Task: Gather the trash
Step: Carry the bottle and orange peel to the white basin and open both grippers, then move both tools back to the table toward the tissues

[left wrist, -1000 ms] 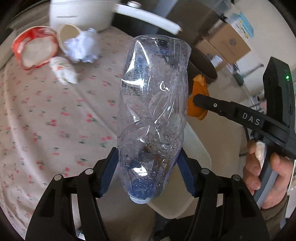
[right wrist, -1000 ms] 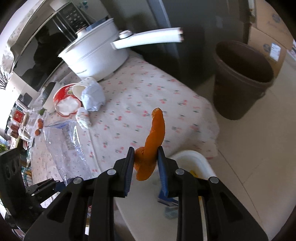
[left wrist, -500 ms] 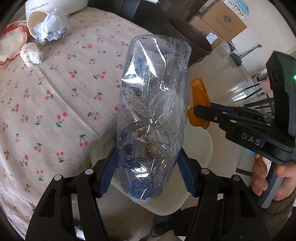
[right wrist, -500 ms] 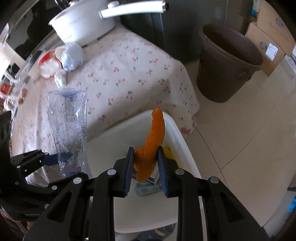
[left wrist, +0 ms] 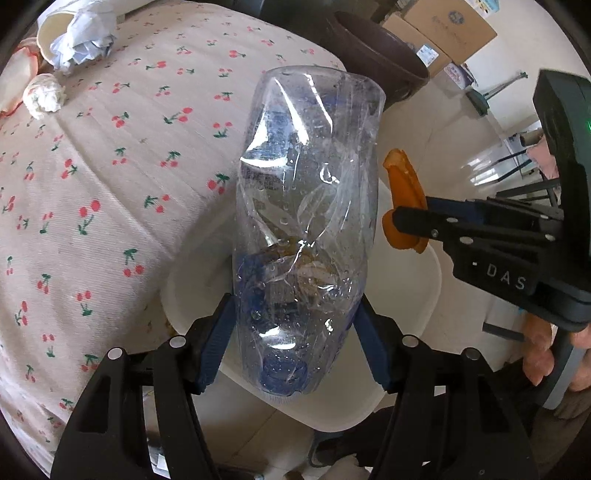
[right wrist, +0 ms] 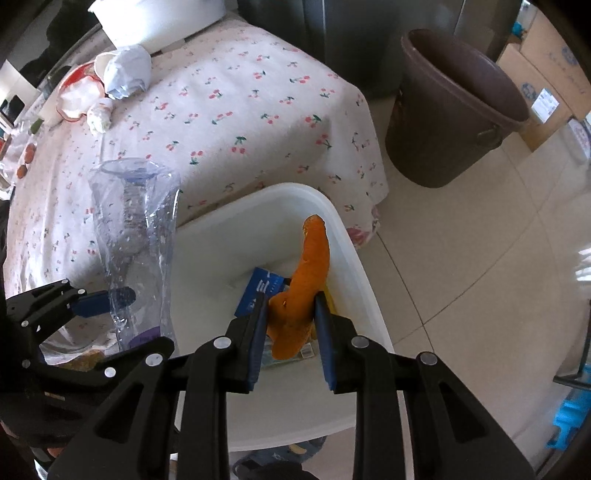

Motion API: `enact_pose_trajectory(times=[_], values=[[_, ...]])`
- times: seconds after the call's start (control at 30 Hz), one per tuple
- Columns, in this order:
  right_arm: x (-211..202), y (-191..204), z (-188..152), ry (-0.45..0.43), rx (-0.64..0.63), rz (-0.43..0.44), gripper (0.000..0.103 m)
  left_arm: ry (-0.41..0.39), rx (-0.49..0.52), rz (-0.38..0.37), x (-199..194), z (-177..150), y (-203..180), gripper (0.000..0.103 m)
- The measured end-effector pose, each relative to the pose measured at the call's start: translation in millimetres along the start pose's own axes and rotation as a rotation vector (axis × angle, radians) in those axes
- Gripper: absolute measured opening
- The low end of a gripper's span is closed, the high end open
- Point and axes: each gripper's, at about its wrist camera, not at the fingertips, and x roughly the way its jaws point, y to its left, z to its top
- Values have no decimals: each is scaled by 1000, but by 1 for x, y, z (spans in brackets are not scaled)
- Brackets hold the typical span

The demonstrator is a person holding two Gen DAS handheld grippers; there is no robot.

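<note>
My left gripper (left wrist: 295, 325) is shut on a crumpled clear plastic bottle (left wrist: 306, 206), cap end toward the camera, held over the white bin (left wrist: 432, 295) beside the table. The bottle also shows in the right wrist view (right wrist: 135, 236). My right gripper (right wrist: 290, 314) is shut on an orange peel (right wrist: 308, 280) and holds it over the white bin (right wrist: 354, 258), which has a blue carton (right wrist: 258, 291) inside. The peel also shows in the left wrist view (left wrist: 404, 199). More trash lies on the table: crumpled paper in a cup (right wrist: 125, 72), a tissue ball (right wrist: 99, 116), a red-rimmed bowl (right wrist: 74, 98).
The table has a cherry-print cloth (right wrist: 236, 110). A brown bucket (right wrist: 454, 110) stands on the tiled floor to the right, with cardboard boxes (right wrist: 550, 88) behind it. A white pot (right wrist: 159, 18) sits at the table's far end.
Both grippers have moved off the table edge and now hang over the white bin, still holding the bottle and the peel. The table trash has receded.
</note>
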Motion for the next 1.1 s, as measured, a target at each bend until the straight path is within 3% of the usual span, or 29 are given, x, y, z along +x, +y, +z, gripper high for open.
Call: enact_pose_trajectory(times=[0.1, 0.17, 0.23, 0.47, 0.8, 1.03, 1.1], values=[[2, 1, 0, 1, -9, -29, 33, 16, 8, 4, 3, 1, -1, 64], [3, 0, -1, -2, -8, -34, 33, 4, 4, 2, 1, 4, -1, 79], [1, -1, 1, -7, -4, -30, 33, -19, 3, 9, -4, 4, 0, 82], [-4, -1, 4, -37, 7, -33, 33, -39, -37, -6, -11, 11, 5, 82], [-20, -3, 15, -114, 44, -12, 44, -113, -58, 23, -36, 12, 22, 83], [-26, 1, 23, -146, 76, 7, 47, -159, -151, 30, -59, 20, 52, 83], [-26, 3, 26, -152, 82, 12, 47, -182, -200, 43, -67, 25, 65, 88]])
